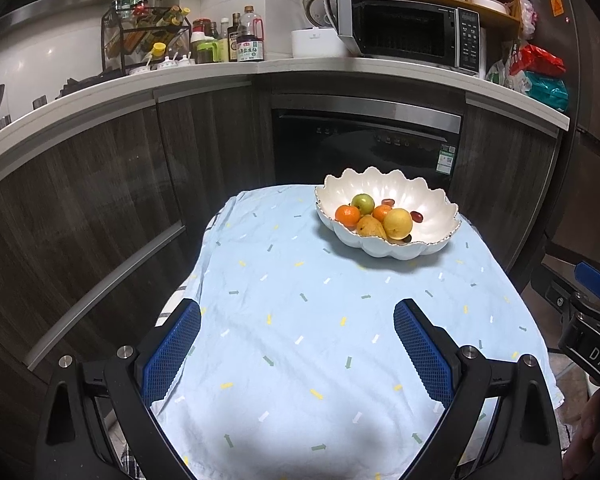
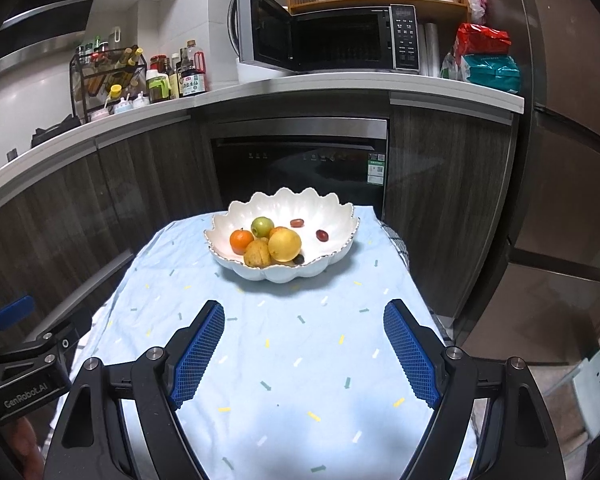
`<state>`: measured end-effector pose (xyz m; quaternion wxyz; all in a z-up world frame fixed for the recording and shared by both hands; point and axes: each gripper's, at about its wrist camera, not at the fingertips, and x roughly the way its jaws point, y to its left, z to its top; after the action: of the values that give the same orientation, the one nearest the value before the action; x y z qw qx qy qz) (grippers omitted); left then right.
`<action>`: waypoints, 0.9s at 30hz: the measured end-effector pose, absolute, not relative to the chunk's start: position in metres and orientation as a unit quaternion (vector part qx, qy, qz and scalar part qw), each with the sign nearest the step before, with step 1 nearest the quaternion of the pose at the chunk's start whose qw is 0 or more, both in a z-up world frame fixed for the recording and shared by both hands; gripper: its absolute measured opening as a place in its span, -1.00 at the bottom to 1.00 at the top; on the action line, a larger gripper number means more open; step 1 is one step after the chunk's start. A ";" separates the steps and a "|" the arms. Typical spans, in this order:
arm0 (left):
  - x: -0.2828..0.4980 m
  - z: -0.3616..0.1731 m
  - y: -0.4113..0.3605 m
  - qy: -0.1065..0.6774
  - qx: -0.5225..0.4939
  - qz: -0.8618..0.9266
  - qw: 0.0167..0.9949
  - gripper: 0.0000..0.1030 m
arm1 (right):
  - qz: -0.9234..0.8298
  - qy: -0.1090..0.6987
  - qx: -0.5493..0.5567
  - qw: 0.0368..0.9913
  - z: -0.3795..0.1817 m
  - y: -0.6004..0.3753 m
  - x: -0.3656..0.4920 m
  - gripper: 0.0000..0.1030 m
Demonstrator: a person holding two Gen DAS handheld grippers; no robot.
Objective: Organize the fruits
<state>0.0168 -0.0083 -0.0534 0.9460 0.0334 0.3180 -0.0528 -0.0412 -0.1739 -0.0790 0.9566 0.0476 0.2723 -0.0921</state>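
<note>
Left wrist view, blue tablecloth [image 1: 300, 340], dark cabinets [image 1: 100, 184], open microwave [image 1: 404, 28]

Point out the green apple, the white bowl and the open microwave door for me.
green apple [image 2: 262, 225], right wrist view, on its rounded top.
white bowl [image 2: 284, 276], right wrist view, on its near outer wall.
microwave door [image 2: 260, 28], right wrist view, on the dark window of the swung-open door.
</note>
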 end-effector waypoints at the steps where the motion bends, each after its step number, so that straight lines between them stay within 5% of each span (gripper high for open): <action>1: 0.017 -0.053 -0.008 0.318 0.033 -0.053 0.946 0.91 | -0.092 0.272 0.048 0.957 -0.079 -0.174 -0.042 0.60; 27: 0.017 -0.053 -0.007 0.320 0.030 -0.051 0.946 0.91 | -0.092 0.272 0.048 0.957 -0.078 -0.174 -0.042 0.61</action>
<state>0.0173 -0.0071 -0.0532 0.9457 0.0304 0.3195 -0.0510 -0.0422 -0.1735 -0.0784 0.9567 0.0479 0.2720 -0.0916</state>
